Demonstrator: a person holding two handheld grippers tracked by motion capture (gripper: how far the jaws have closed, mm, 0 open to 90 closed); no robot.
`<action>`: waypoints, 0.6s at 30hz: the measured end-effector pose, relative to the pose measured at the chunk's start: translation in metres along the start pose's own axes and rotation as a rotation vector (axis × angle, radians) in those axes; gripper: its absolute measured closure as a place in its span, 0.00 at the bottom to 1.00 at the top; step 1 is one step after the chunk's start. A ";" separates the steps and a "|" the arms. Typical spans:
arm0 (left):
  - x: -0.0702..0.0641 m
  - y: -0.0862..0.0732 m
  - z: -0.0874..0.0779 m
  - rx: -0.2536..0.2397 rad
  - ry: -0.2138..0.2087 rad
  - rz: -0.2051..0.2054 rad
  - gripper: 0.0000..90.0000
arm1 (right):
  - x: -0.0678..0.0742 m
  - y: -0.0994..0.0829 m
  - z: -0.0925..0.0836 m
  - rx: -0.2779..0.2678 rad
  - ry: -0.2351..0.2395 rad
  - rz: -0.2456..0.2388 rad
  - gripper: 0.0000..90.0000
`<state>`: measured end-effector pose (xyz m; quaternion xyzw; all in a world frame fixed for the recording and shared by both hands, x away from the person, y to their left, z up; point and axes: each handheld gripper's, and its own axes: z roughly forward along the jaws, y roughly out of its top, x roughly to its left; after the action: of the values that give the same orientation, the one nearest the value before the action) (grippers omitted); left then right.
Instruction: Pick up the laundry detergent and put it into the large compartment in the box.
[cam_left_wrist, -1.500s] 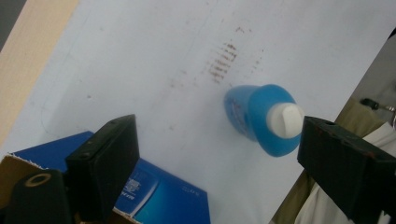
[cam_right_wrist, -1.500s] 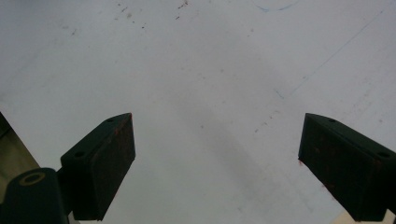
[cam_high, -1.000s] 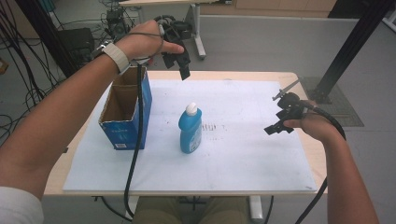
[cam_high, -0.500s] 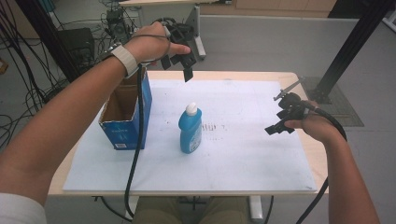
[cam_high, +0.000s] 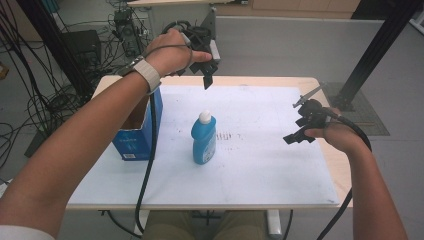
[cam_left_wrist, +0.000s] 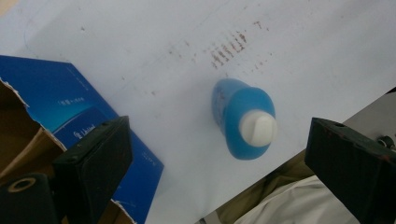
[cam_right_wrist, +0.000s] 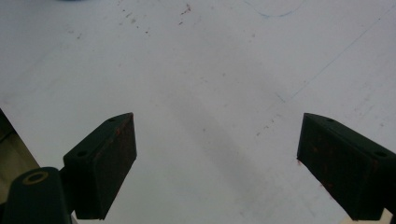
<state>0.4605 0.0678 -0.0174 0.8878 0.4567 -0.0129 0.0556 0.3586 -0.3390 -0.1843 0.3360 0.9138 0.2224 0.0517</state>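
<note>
I have the left gripper (cam_high: 206, 75) raised over the table's far edge, its jaws just opened wide with nothing between them, pointing down at the blue bottle (cam_high: 204, 139). The bottle stands upright mid-table on the white sheet (cam_high: 260, 170), just beside the open blue box (cam_high: 134, 131). My right gripper (cam_high: 299, 131) hangs wide and empty at the right, presumably clear of the approach.
</note>
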 end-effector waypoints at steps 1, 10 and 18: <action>-0.002 -0.001 0.001 -0.003 0.001 -0.010 0.09 | 0.000 0.000 0.000 -0.002 0.001 0.002 0.13; -0.007 0.003 0.019 0.070 -0.041 -0.028 0.10 | 0.002 -0.002 0.000 -0.009 0.005 -0.009 0.13; -0.014 -0.003 0.025 0.069 -0.043 -0.056 0.11 | 0.005 -0.003 -0.002 -0.015 0.003 -0.016 0.13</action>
<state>0.4508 0.0550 -0.0411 0.8756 0.4793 -0.0490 0.0345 0.3522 -0.3383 -0.1834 0.3277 0.9149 0.2293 0.0545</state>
